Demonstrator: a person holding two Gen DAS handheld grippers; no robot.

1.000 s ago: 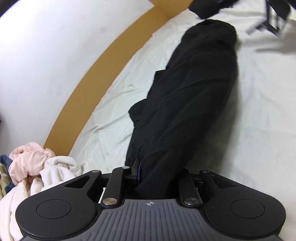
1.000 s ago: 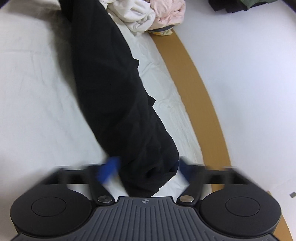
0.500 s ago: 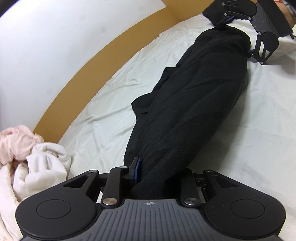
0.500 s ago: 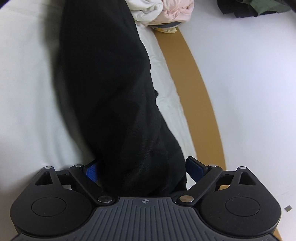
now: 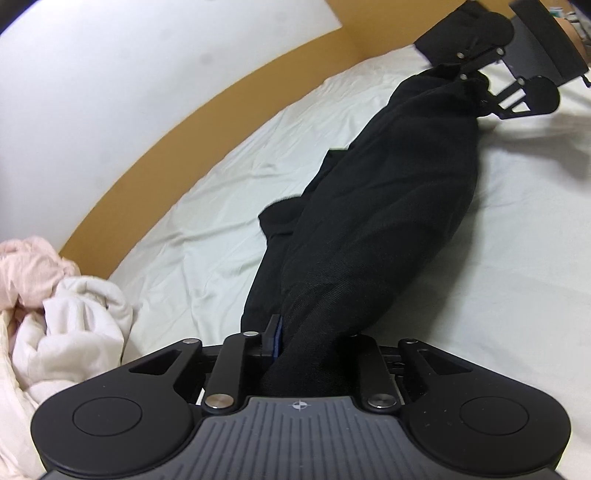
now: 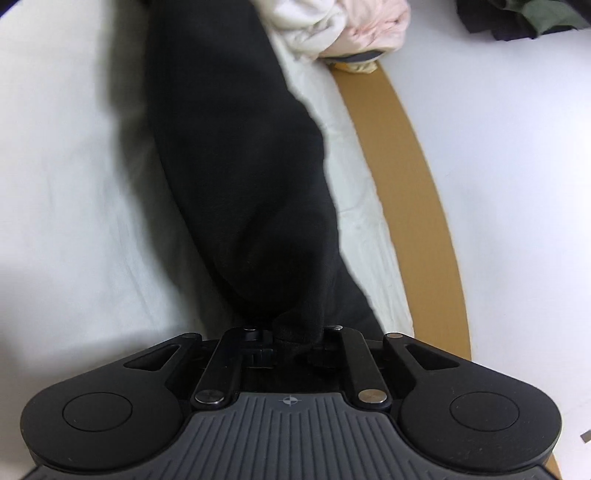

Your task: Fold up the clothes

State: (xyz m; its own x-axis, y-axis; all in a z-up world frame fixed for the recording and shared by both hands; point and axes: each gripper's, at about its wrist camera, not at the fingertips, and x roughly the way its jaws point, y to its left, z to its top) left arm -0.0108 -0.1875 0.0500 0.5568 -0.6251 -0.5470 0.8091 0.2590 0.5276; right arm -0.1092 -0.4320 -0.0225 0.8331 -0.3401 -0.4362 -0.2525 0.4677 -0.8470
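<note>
A long black garment [image 5: 388, 206] lies stretched along the white bed sheet [image 5: 509, 280] between my two grippers. My left gripper [image 5: 306, 347] pinches its near end, jaws closing, with the cloth bunched against the blue pad [image 5: 276, 332]. At the far end of that view my right gripper [image 5: 476, 85] grips the other end. In the right wrist view the same black garment [image 6: 240, 166] runs away from my right gripper [image 6: 295, 343], whose jaws are closing with a fold of cloth pressed between them.
A heap of white and pink clothes [image 5: 55, 295] sits on the bed by my left gripper, the same heap [image 6: 343, 26] far off in the right wrist view. The tan bed frame edge [image 6: 417, 184] borders the sheet. Dark clothes [image 6: 524, 18] lie beyond it.
My right gripper's jaws went from wide apart around the garment's end to pinched on it. It also came into the left wrist view. The left gripper kept its hold.
</note>
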